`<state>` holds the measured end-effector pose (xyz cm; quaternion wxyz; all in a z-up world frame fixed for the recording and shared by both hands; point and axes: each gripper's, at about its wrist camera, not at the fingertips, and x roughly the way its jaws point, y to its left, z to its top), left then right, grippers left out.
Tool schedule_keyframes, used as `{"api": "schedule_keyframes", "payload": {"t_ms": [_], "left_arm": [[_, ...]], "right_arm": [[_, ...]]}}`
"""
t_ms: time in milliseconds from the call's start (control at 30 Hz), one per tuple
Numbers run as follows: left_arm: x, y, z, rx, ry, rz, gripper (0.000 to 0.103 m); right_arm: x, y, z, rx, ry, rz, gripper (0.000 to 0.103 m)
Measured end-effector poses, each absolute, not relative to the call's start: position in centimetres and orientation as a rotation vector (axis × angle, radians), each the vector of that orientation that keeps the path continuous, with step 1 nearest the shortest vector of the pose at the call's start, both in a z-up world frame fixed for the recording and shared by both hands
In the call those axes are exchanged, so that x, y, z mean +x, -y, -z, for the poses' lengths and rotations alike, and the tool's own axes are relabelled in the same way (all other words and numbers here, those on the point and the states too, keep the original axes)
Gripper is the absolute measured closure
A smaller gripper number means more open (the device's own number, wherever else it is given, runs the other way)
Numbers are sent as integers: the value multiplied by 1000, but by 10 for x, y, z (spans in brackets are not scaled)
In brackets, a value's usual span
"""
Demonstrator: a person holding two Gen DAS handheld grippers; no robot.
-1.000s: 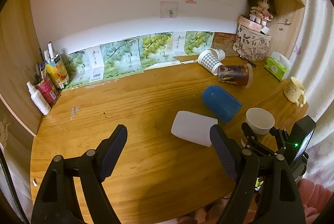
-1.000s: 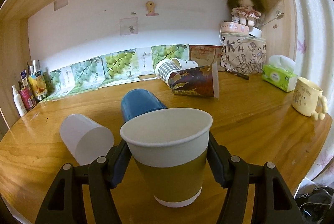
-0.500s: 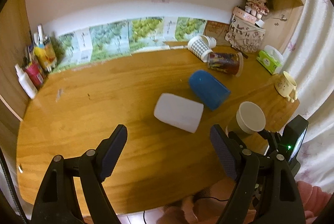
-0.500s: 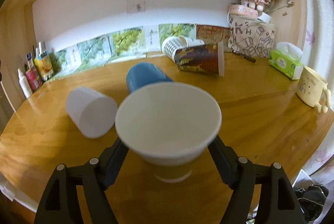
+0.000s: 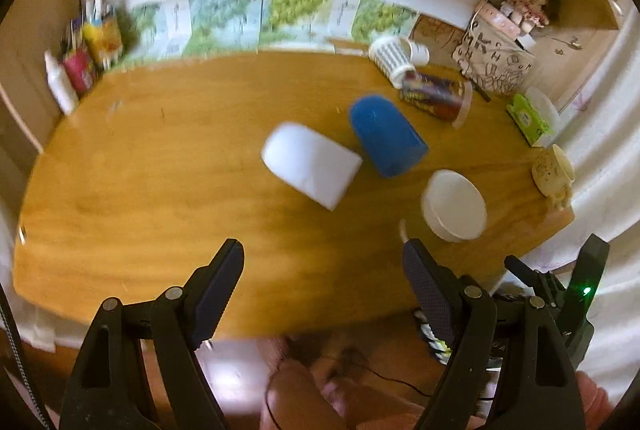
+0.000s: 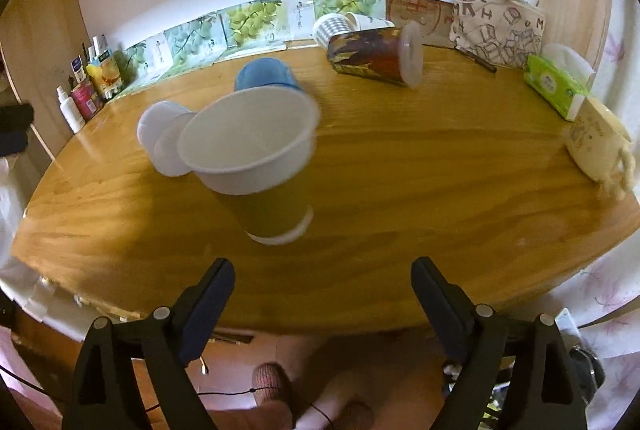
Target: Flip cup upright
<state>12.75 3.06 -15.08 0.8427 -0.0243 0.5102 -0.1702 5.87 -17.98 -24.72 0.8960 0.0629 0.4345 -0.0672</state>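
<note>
A paper cup point(image 6: 256, 165) with a white rim and a brown sleeve stands upright near the front of the wooden desk point(image 6: 440, 169); it also shows in the left wrist view point(image 5: 454, 205). My right gripper point(image 6: 322, 286) is open and empty, drawn back from the cup above the desk's front edge. My left gripper point(image 5: 323, 270) is open and empty, also back over the front edge. A white cup point(image 5: 310, 163) and a blue cup point(image 5: 386, 133) lie on their sides mid-desk.
A patterned cup point(image 6: 376, 51) and a checked cup point(image 6: 332, 27) lie on their sides at the back. A cream mug point(image 6: 598, 145), a green tissue pack point(image 6: 556, 85) and a printed bag with a doll point(image 6: 496, 17) are at the right. Bottles point(image 6: 86, 89) stand at the left.
My right gripper has let go of the paper cup and pulled back and up; the cup stays upright on the desk. My left gripper has also risen and drawn back.
</note>
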Motion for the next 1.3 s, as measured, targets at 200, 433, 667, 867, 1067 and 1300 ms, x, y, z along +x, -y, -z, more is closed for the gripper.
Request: {"api": "schedule_keyframes", "payload": {"t_ms": [200,433,667,867,1067,1300], "left_arm": [[103,6,149,-97,-1175,328,19],[61,42,109,-31,-1064,278,16],[28,48,66,-50,-927,189,13],[-2,47,46,-38,-829,42,1],[-22,46,33,14,-701,-99,1],[-40,39,21,7,-591,-139,1]], "right_arm": [[36,221,213,213,-978,137,4],[7,248,159,279,-999,90,4],[-13,255,115,366,-1087,-9,3],[-40,240,83,264,-998,-40,3],[-58,235,48,181,-786,-62,1],[-62,229,33,136,-670,-80,1]]}}
